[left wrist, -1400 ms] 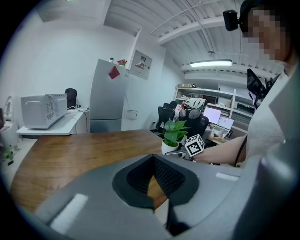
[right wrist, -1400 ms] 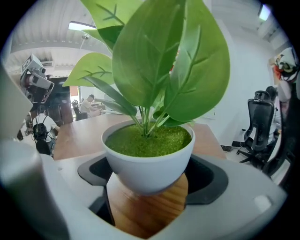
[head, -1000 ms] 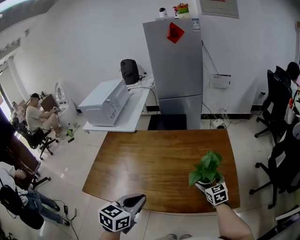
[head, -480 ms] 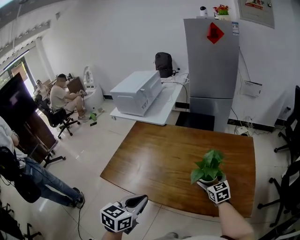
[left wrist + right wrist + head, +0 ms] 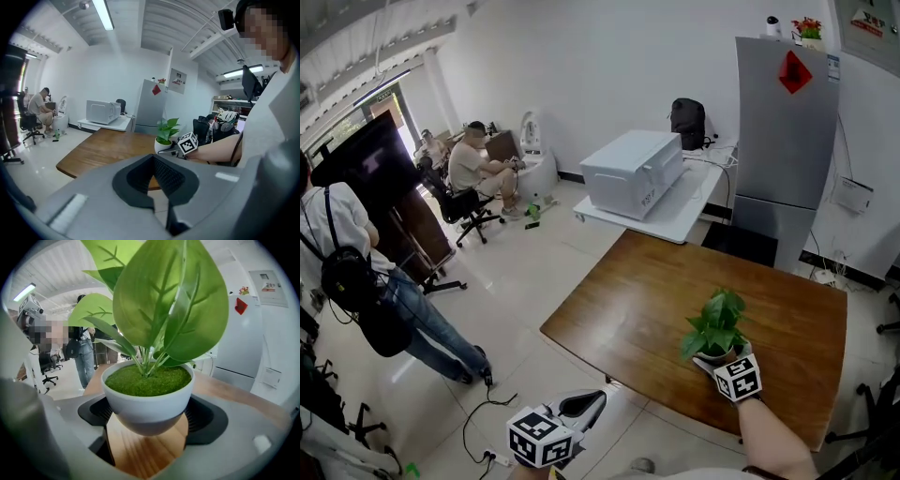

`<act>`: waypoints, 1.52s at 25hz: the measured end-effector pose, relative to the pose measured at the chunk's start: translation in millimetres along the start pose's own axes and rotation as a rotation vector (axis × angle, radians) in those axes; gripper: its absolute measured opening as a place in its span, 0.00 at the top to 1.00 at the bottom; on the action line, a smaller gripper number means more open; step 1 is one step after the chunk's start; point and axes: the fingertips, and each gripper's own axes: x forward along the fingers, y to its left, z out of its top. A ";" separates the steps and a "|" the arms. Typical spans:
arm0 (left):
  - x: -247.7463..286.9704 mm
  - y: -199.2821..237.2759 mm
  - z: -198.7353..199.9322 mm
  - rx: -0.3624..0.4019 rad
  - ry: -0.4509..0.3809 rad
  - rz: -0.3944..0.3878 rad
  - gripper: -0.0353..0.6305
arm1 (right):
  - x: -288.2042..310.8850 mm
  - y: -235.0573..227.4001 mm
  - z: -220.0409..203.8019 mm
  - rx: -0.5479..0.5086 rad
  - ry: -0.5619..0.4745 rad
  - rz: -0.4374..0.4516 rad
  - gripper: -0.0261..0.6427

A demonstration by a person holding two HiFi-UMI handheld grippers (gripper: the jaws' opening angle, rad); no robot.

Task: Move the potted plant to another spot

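The potted plant [image 5: 715,328], green leaves in a small white pot [image 5: 147,399], hangs just above the brown wooden table [image 5: 628,309] near its front edge. My right gripper [image 5: 719,361] is shut on the pot, its black pads [image 5: 206,416] against both sides, with wood showing under the pot's base. In the left gripper view the plant [image 5: 165,136] and the right gripper's marker cube [image 5: 187,143] show over the table [image 5: 103,145]. My left gripper [image 5: 591,401] hovers over the floor in front of the table's near corner, jaws together and empty [image 5: 157,187].
A grey fridge [image 5: 783,131] stands behind the table. A white side table carries a white appliance [image 5: 633,173]. A person with a backpack [image 5: 356,281] stands at the left, another sits farther back [image 5: 478,169]. Cables [image 5: 487,412] lie on the floor.
The view has swung left, so table and fridge shifted right in the picture. Both grippers moved along with it, the plant still held. A standing person came into view at the left.
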 end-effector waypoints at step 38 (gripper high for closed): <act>-80.3 182.9 -48.3 -0.081 0.001 0.173 0.95 | 262.2 145.4 64.6 -0.089 0.070 0.236 0.27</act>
